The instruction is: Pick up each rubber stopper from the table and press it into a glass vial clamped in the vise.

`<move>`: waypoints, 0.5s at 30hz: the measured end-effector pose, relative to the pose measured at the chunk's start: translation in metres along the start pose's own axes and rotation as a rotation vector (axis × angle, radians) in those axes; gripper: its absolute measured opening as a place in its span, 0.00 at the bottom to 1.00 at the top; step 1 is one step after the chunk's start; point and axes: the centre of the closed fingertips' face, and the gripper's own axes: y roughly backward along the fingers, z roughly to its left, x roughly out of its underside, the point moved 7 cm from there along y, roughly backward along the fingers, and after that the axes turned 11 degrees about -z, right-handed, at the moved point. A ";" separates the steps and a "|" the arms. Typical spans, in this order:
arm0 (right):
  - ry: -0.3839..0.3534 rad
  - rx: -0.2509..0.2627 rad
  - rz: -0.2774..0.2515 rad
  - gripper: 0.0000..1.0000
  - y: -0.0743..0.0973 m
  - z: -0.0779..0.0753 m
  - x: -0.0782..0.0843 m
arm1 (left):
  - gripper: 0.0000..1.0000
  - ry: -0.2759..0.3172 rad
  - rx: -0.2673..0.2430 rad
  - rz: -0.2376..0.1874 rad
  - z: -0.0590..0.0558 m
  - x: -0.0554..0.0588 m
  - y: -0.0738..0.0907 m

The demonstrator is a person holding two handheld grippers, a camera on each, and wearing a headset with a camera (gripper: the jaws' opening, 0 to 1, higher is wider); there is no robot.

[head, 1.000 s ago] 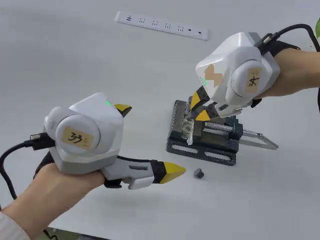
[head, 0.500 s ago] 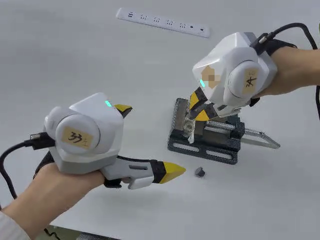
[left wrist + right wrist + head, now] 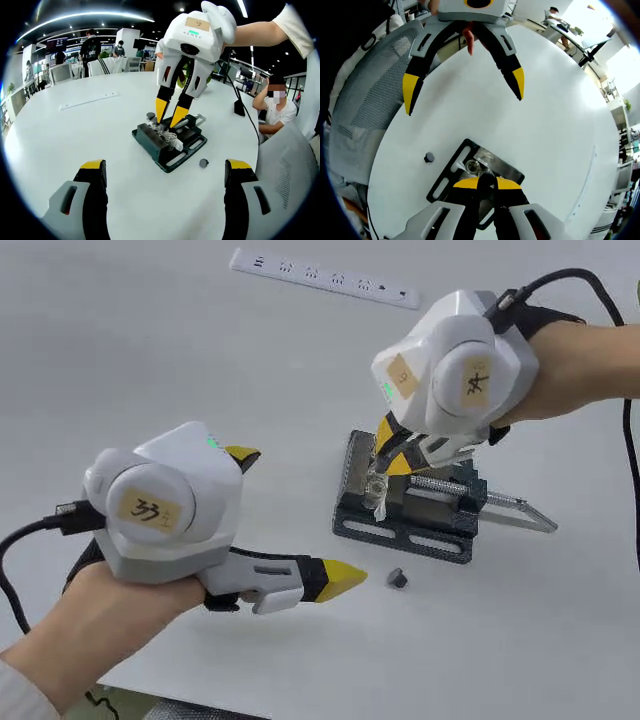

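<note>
Vise (image 3: 400,532) sits mid-table (image 3: 150,360), clamping clear glass vials (image 3: 470,166) mouth-up. My read is that this fixes the glass so a plug can be pushed straight down without it slipping.

Right gripper (image 3: 393,450) hangs directly over the vise, pointed steeply down, with its tips at the vial mouths. Jaws are narrow, the yellow tips nearly together. The right gripper view shows something dark between them, but I cannot tell whether it is a stopper. The hand is above with the wrist bent downward and the cable trailing off behind. It looks like the seating step on one vial.

Left gripper (image 3: 292,516) is low and close to the person, lying roughly level and aimed toward the vise. Its jaws are spread wide with nothing between them.

One rubber stopper (image 3: 398,579) lies loose on the table just in front of the vise's near edge. It is apart from the vise and near the left gripper's lower tip. It is probably the next pick, and the left gripper looks placed for it.

Power strip (image 3: 325,278) lies at the far side, well apart from the work.
</note>
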 end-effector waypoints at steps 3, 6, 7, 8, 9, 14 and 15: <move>-0.022 0.002 0.013 0.04 0.000 0.001 -0.001 | 0.98 0.001 0.001 -0.001 -0.001 0.000 -0.001; -0.062 0.003 0.028 0.04 -0.001 -0.001 -0.002 | 0.98 0.001 0.002 -0.003 -0.001 0.000 -0.002; -0.058 0.001 0.032 0.04 -0.002 -0.001 -0.003 | 0.98 0.003 0.003 -0.004 -0.002 0.000 -0.002; -0.059 -0.002 0.036 0.04 -0.002 -0.001 -0.003 | 0.98 0.002 0.002 -0.004 -0.002 0.000 -0.002; -0.069 -0.001 0.042 0.04 -0.002 0.000 -0.004 | 0.98 0.001 0.002 -0.004 -0.002 0.000 -0.002; -0.085 0.011 0.078 0.04 -0.003 0.000 -0.007 | 0.97 0.005 0.005 -0.005 -0.002 0.000 -0.003; -0.077 0.012 0.082 0.05 -0.003 0.001 -0.005 | 0.97 0.004 0.005 -0.005 -0.002 0.000 -0.003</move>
